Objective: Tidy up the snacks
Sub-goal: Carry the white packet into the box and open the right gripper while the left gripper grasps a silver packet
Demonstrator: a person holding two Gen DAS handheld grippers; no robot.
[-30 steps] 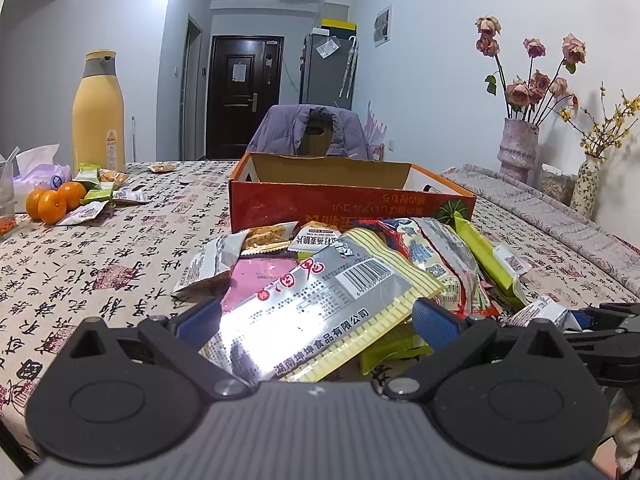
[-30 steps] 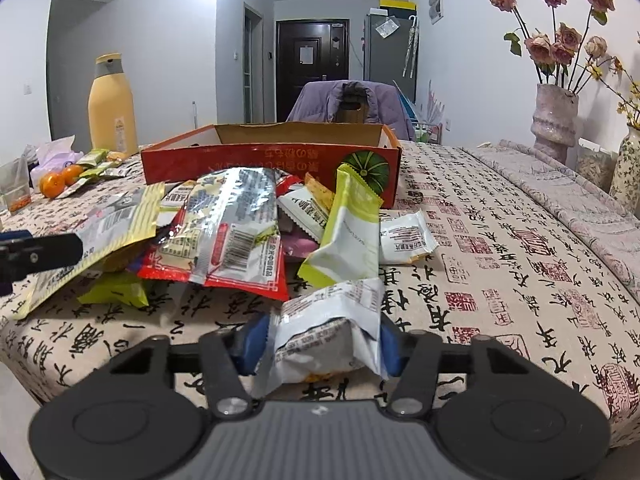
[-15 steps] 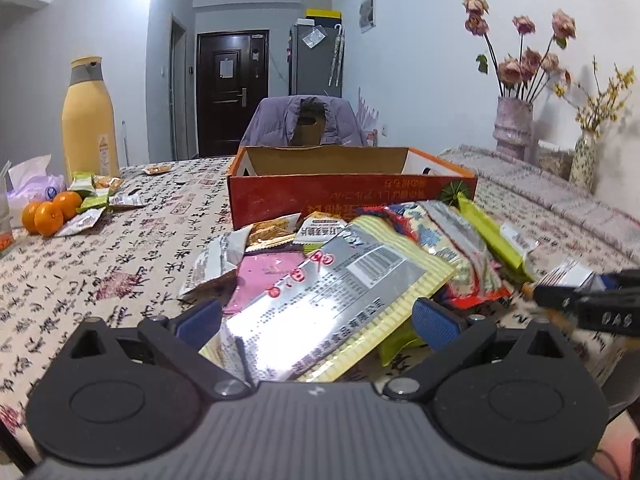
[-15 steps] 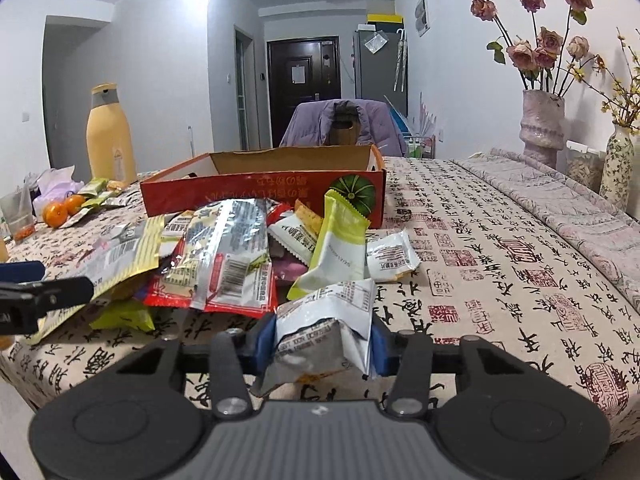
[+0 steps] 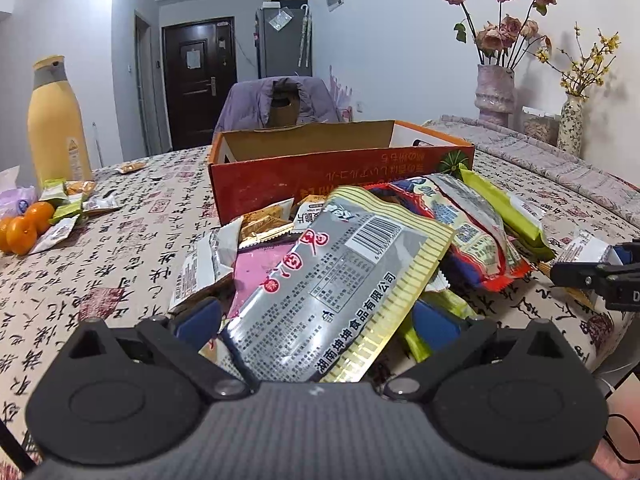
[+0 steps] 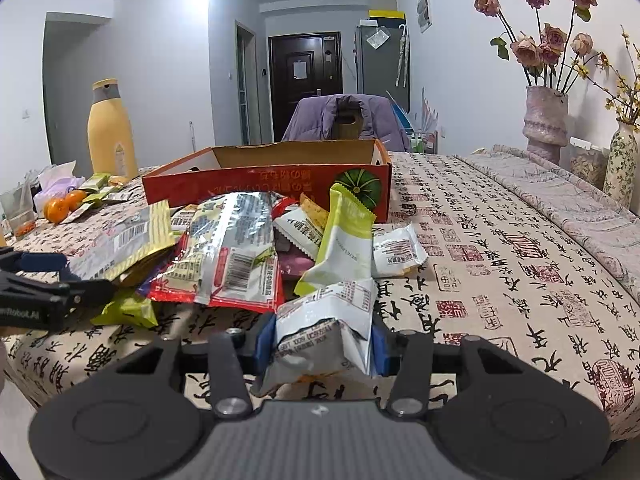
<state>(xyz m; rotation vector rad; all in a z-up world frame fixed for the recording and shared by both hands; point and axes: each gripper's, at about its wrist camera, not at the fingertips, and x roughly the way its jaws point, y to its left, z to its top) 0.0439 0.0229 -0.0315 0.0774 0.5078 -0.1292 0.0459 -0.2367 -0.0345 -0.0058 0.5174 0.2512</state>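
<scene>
The right gripper [image 6: 322, 350] pinches a white packet [image 6: 326, 330]; its jaws have just closed further. The left gripper [image 5: 318, 318] stands wide around a silver-yellow packet [image 5: 340, 284] atop the snack pile [image 6: 240, 248]. Beyond sits the red box [image 6: 268, 186].

R claw [image 6: 322, 344] clamped on a small packet [image 6: 328, 320], jaws just closed a bit. L claw [image 5: 316, 320] jaws wide, big packet [image 5: 340, 288] lying between them.
</scene>
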